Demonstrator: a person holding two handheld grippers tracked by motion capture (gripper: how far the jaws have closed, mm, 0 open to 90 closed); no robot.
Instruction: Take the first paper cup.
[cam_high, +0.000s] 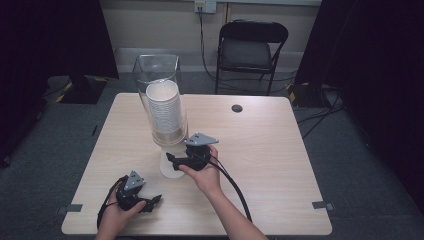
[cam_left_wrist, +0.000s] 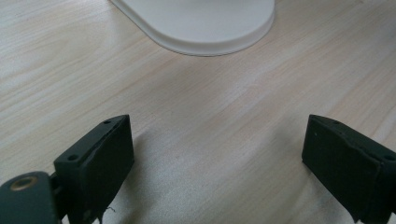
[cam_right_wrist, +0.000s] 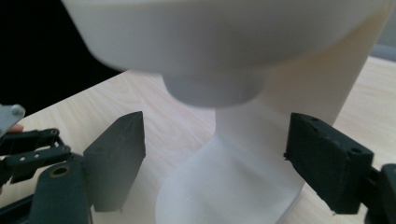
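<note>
- A light wooden table (cam_high: 280, 165) takes up most of the high view, standing on grey carpet, with a small dark round cap (cam_high: 237, 108) set in its far side.
- Behind the table a black folding chair (cam_high: 251, 47) stands against the wall, with dark curtains to either side.
- A cup dispenser stands just left of the table's centre: a clear tube (cam_high: 159, 80) rising from a white stand (cam_high: 170, 165), its foot resting on the wood.
- Inside the tube sits a stack of white paper cups (cam_high: 165, 111), and its bottom end pokes out under the dispenser's collar in the right gripper view.
- The right gripper (cam_high: 172, 159), held in the person's right hand (cam_high: 206, 172), sits just beside the white stand; in its own view the jaws are spread wide on either side of the stand's stem, touching nothing.
- The left gripper (cam_high: 152, 201), in the left hand (cam_high: 117, 212), lies low near the table's front left edge, well short of the dispenser; its jaws are also spread apart with only bare wood between them, and the stand's foot (cam_left_wrist: 201, 28) lies ahead.
</note>
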